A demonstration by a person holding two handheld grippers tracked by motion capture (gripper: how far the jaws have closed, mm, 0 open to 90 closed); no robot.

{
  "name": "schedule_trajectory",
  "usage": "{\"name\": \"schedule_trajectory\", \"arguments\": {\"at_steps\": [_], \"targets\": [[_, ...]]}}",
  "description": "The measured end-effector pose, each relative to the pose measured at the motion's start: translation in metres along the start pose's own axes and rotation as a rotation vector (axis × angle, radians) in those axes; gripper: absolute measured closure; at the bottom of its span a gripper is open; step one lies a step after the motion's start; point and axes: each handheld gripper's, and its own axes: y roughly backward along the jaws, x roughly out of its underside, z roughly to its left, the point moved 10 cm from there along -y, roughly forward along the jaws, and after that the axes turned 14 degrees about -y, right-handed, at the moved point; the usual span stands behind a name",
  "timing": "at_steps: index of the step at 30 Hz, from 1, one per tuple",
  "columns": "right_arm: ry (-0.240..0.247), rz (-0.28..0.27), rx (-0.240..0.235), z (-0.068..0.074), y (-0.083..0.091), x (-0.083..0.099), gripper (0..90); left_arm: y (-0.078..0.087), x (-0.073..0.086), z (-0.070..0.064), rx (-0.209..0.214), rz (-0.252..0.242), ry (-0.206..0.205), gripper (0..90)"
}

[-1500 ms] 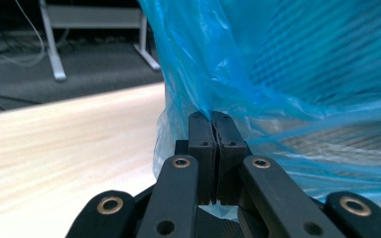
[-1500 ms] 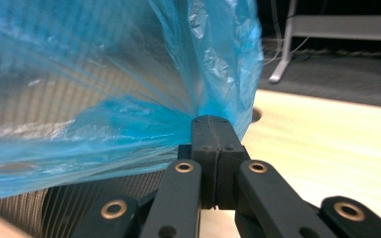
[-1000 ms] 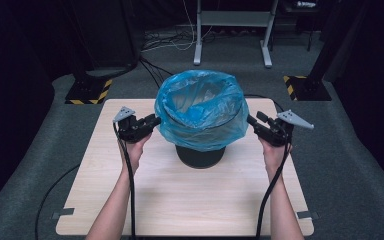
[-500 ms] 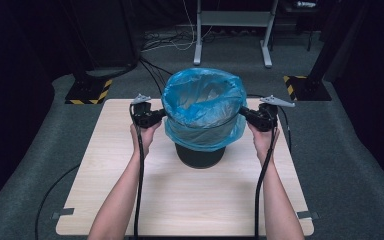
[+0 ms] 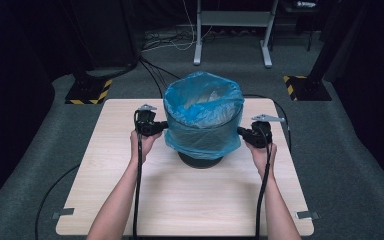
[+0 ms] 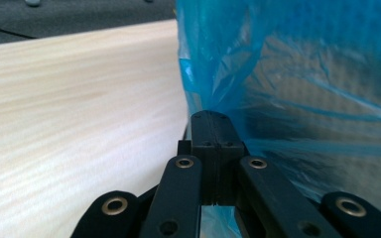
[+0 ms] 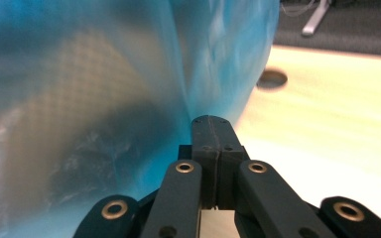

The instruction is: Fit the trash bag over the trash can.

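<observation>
A pale wooden worktop (image 5: 105,165) stood on a grey carpeted floor (image 5: 350,150). Beyond it, a grey metal stand (image 5: 232,20) and loose cables (image 5: 165,42) lay near two black posts whose bases bore yellow-and-black hazard tape (image 5: 87,92). A round hole (image 7: 272,79) opened in the worktop's surface.

My arms are bare, no sleeves. Left gripper (image 5: 161,126) is black with a grey three-cornered plate on top; right gripper (image 5: 243,133) is the same build. A thin black cable trails from each. Up close, my jaws are matte black blocks with small screws, driven by flat black link arms with brass-ringed rivet holes.
</observation>
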Motion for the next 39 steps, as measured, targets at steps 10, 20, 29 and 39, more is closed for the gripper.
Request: {"name": "schedule_trajectory", "arguments": {"at_steps": [10, 20, 29, 39], "targets": [[-0.01, 0.001, 0.001, -0.008, 0.006, 0.023, 90.0, 0.008, 0.019, -0.008, 0.0, 0.017, -0.035, 90.0], [0.011, -0.076, 0.004, -0.005, 0.03, 0.013, 90.0, 0.013, 0.034, -0.011, -0.019, 0.058, -0.056, 89.7], [0.029, -0.071, 0.015, -0.003, 0.029, 0.018, 90.0, 0.027, 0.037, -0.007, -0.02, -0.01, -0.005, 77.3], [0.053, -0.088, 0.04, 0.002, 0.039, 0.019, 81.0, 0.049, 0.026, -0.02, -0.058, -0.037, -0.046, 41.3]]}}
